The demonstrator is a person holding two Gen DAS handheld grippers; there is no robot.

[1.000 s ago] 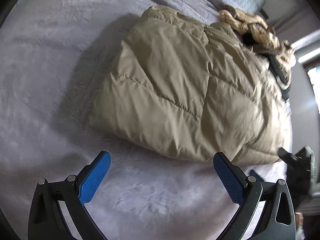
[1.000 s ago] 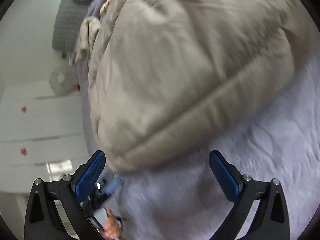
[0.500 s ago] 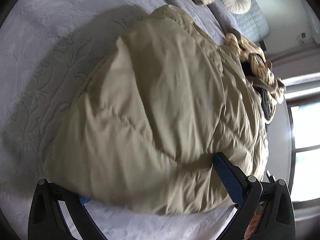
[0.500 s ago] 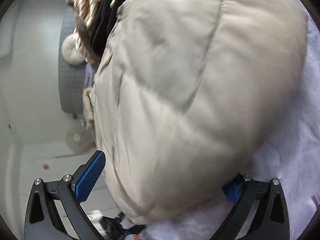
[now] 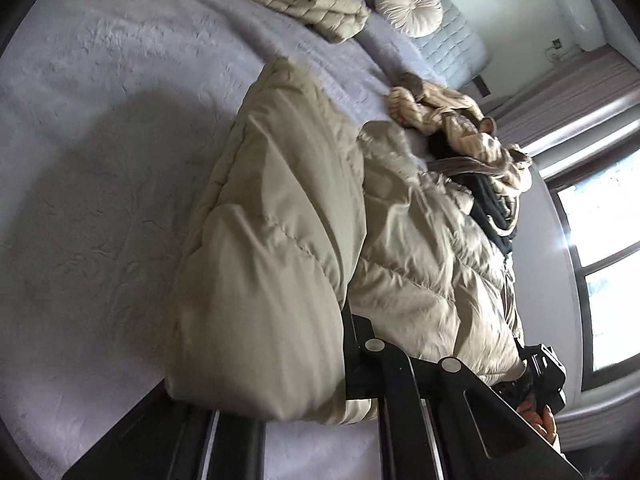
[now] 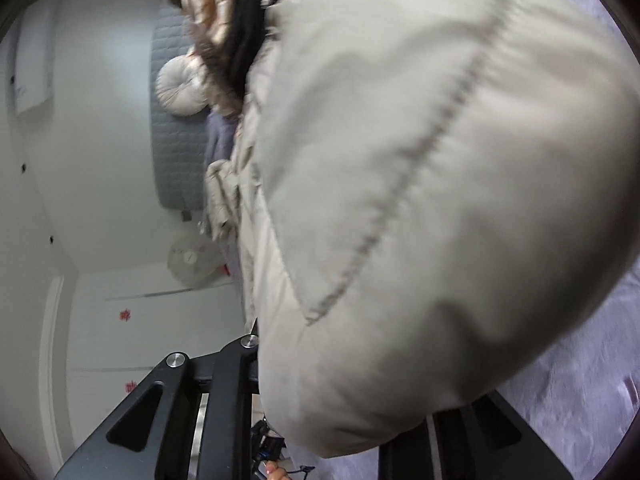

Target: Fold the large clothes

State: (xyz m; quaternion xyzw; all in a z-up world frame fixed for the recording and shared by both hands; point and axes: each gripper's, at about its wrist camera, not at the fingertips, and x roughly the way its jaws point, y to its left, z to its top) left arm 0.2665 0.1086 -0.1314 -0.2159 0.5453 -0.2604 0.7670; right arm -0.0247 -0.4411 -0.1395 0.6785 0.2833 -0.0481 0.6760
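Observation:
A puffy beige quilted jacket [image 5: 280,260] lies on the bed, its near hem bunched and raised off the cover. My left gripper [image 5: 316,360] has its jaws closing with that hem between them; fabric bulges over the fingers and hides the pads. In the right wrist view the same jacket [image 6: 420,180] fills most of the picture. My right gripper [image 6: 332,360] is closing on another part of the hem, and the padding covers its fingertips. At the lower right of the left wrist view, the right gripper and a hand [image 5: 540,376] show by the jacket's edge.
The bed has a lilac fleece cover [image 5: 100,160]. A second folded beige jacket [image 5: 308,4] and a round cushion [image 5: 410,8] lie near the grey headboard [image 6: 172,140]. A heap of striped and dark clothes [image 5: 460,128] sits beyond the jacket. A window [image 5: 600,260] is on the right.
Both grippers went from wide open in front of the jacket to drawn in on its near hem. The hem has come up off the bed cover.

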